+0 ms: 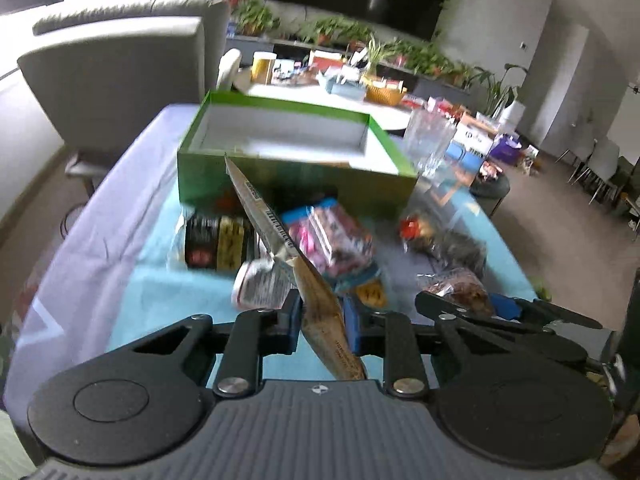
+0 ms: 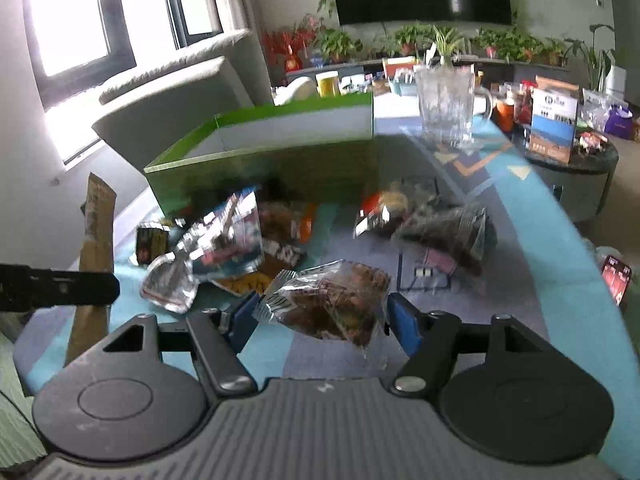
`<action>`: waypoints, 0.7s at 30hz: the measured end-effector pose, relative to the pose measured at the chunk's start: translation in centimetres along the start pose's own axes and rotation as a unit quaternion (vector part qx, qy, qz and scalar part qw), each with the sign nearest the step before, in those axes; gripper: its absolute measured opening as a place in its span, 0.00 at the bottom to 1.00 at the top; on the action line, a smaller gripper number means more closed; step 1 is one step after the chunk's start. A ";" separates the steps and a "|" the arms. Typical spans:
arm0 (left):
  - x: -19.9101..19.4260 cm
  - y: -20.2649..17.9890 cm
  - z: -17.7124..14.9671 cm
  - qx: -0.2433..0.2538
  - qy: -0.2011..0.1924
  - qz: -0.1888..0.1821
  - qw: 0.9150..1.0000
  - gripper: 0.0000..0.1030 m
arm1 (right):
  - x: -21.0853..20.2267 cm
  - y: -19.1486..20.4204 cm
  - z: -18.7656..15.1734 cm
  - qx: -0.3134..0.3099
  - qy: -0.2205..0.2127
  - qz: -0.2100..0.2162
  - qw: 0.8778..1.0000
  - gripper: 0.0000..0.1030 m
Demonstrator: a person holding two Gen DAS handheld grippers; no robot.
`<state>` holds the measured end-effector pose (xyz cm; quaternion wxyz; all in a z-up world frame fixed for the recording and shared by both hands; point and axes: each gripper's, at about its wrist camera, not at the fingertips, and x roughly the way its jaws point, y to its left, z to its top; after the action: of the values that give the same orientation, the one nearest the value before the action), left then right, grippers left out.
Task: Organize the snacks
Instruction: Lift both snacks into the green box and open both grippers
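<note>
While left tool (image 1: 322,320) clamped thin brown packet (image 1: 320,300) edge-up above surface (image 1: 160,280), we saw right tool (image 2: 322,320) gripping clear-wrapped brown snack (image 2: 332,304). Green box (image 1: 288,164) stood open behind loose snack pile (image 1: 328,236).

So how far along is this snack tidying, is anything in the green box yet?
Hardly started, it seems. The visible part of the open green cardboard box looks empty. In hand: the left gripper is clamped on a flat tan paper packet, and the right gripper holds a clear crinkly wrapper of brown snacks. Left: the heap of shiny mixed snack packets on the blue tablecloth.
</note>
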<state>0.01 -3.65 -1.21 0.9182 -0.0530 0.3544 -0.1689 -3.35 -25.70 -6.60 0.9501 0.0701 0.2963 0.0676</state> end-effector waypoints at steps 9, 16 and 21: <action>0.9 0.2 2.4 0.028 -0.013 0.012 0.999 0.21 | 0.1 0.6 3.3 0.001 -0.042 0.020 0.999 0.56; 3.1 0.9 5.5 0.046 -0.039 0.042 0.997 0.21 | 2.4 1.6 6.5 -0.012 -0.057 0.034 0.998 0.56; 4.7 1.4 8.2 0.059 -0.063 0.059 0.995 0.21 | 4.1 1.9 8.9 -0.013 -0.067 0.035 0.997 0.56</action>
<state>9.13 -4.19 1.58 0.9486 0.0111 0.2875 -0.1316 4.97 -24.01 -1.29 0.9656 0.0724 0.2289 0.1000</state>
